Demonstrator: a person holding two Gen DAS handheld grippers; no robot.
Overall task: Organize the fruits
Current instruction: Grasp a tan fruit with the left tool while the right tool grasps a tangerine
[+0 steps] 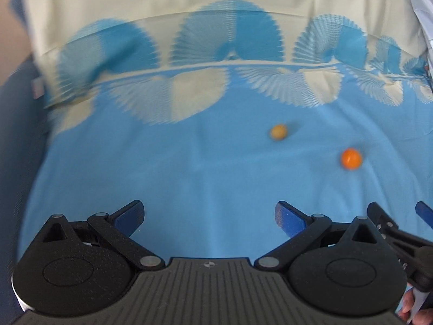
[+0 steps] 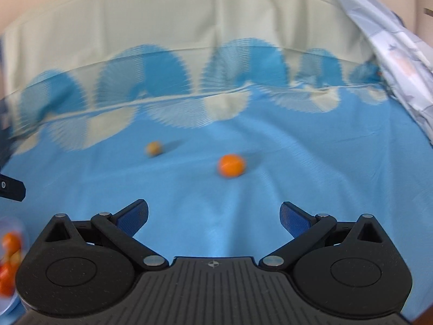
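While both the left gripper (image 1: 208,218) and right gripper (image 2: 213,219) are hanging wide open and empty, the orange fruit (image 2: 231,165) and yellow fruit (image 2: 154,148) are lying loose on the blue cloth (image 2: 324,162), likely risking a roll away if nudged.

Orange fruit: a round, bright orange ball (image 2: 231,165), smooth-skinned, lying loose on the blue cloth (image 2: 189,189); from the left wrist camera it shows toward the right (image 1: 351,158).
Yellow fruit: a smaller, duller yellow-tan ball (image 2: 154,148), also resting on the cloth, farther back and to the left of the orange one (image 1: 278,132); the two lie apart, not touching (both blurred, so skin detail cannot be told).
Gathered fruits: several orange and yellow pieces (image 2: 10,260) sit packed together inside a clear container (image 2: 13,223) at the lower left edge of the right wrist view, well apart from the two loose ones.
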